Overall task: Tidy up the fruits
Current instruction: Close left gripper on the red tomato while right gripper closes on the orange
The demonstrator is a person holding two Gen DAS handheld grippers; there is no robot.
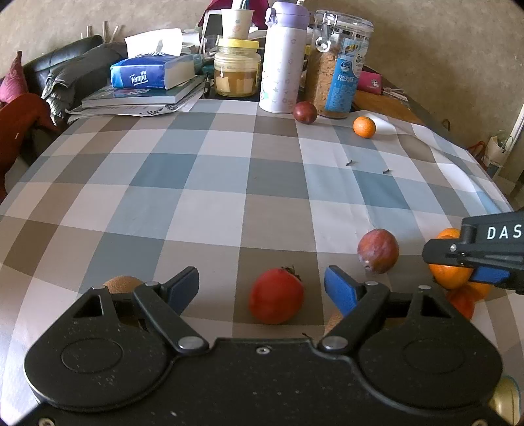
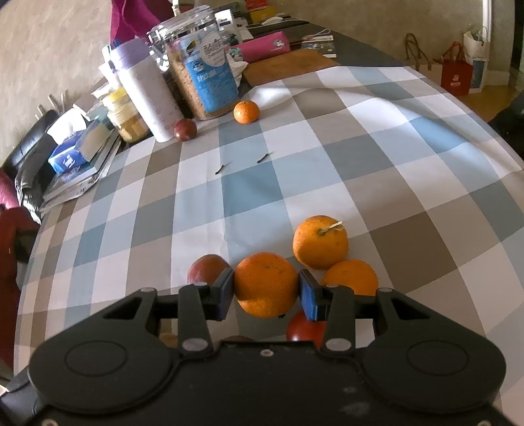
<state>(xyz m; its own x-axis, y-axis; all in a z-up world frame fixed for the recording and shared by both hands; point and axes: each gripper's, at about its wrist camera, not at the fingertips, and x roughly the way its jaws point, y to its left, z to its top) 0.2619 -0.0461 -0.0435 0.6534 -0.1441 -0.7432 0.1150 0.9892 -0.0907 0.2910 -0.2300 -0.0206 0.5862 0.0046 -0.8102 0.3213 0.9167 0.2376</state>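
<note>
Now orange between right jaws.

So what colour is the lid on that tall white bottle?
Pale purple; the bottle lid shows best in the left wrist view.

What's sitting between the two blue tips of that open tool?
A red tomato-like fruit sits on the checked tablecloth between the left tool's spread tips, untouched, in the left wrist view.
</note>
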